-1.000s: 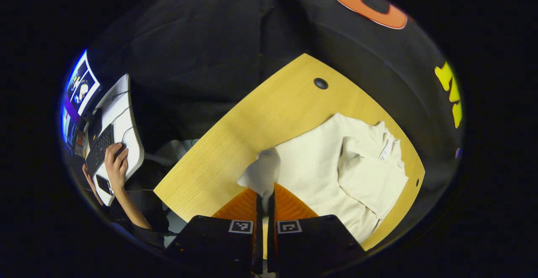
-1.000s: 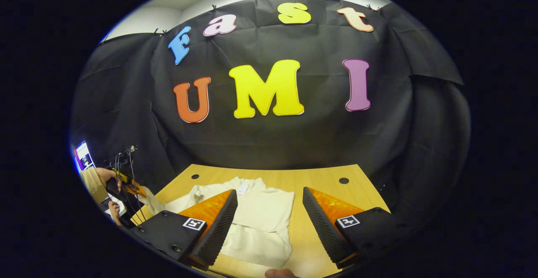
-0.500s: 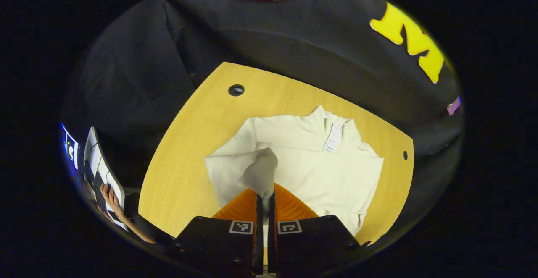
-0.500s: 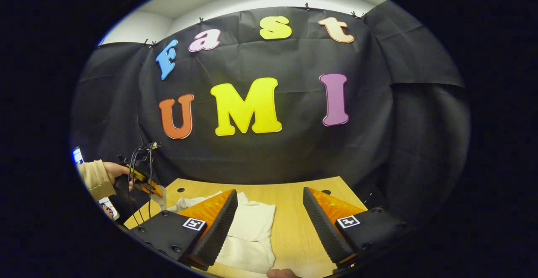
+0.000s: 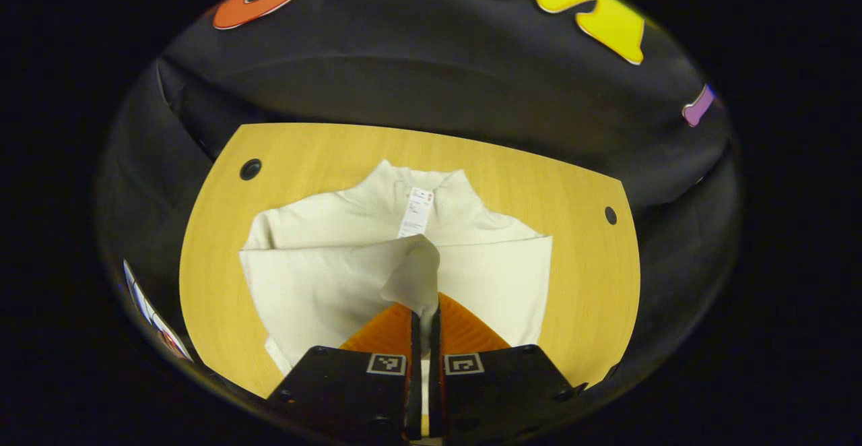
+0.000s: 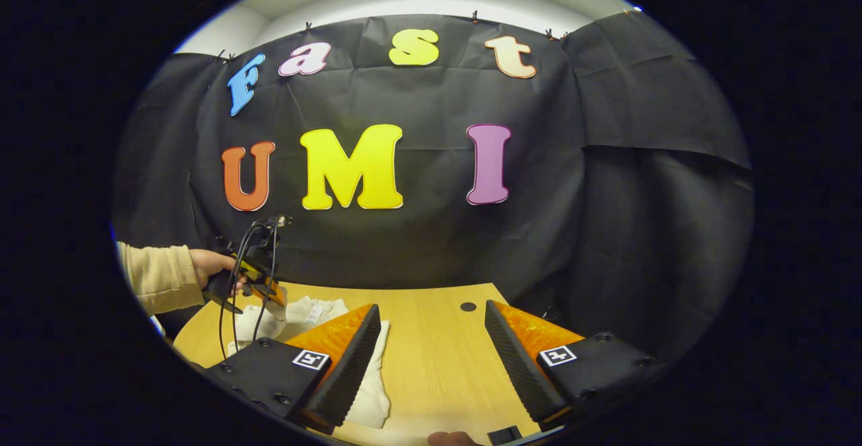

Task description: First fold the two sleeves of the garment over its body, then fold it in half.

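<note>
Left gripper view: cream garment (image 5: 323,277) lies on desk (image 5: 579,277), collar away. Left sleeve (image 5: 414,267) is held in left gripper (image 5: 423,318), jaws pinched shut on it, over the body. Neck label (image 5: 416,211) is too small to be read. Halving fold judged outstanding. Right gripper (image 6: 431,345) is held wide open, empty.

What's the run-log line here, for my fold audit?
left gripper: shut on sleeve | right gripper: open, empty | garment: flat on table
</note>
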Demonstrator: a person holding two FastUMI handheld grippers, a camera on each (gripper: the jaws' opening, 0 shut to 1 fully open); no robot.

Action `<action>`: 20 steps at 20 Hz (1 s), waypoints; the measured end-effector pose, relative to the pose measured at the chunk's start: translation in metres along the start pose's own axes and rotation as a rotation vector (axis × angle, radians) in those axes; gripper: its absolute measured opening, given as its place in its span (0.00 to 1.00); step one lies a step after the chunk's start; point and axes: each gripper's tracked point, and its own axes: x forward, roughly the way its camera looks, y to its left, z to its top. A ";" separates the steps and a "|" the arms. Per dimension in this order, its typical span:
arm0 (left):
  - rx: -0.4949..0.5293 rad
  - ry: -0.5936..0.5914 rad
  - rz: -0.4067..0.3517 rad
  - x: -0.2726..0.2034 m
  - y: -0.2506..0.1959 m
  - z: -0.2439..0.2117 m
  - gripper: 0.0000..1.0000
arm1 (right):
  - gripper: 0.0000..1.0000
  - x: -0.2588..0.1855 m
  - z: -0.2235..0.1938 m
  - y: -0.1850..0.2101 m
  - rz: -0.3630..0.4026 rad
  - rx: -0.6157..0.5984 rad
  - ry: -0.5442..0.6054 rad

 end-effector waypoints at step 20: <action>0.033 0.133 -0.087 0.072 -0.140 -0.039 0.35 | 0.96 -0.052 -0.061 -0.062 -0.125 -0.003 0.140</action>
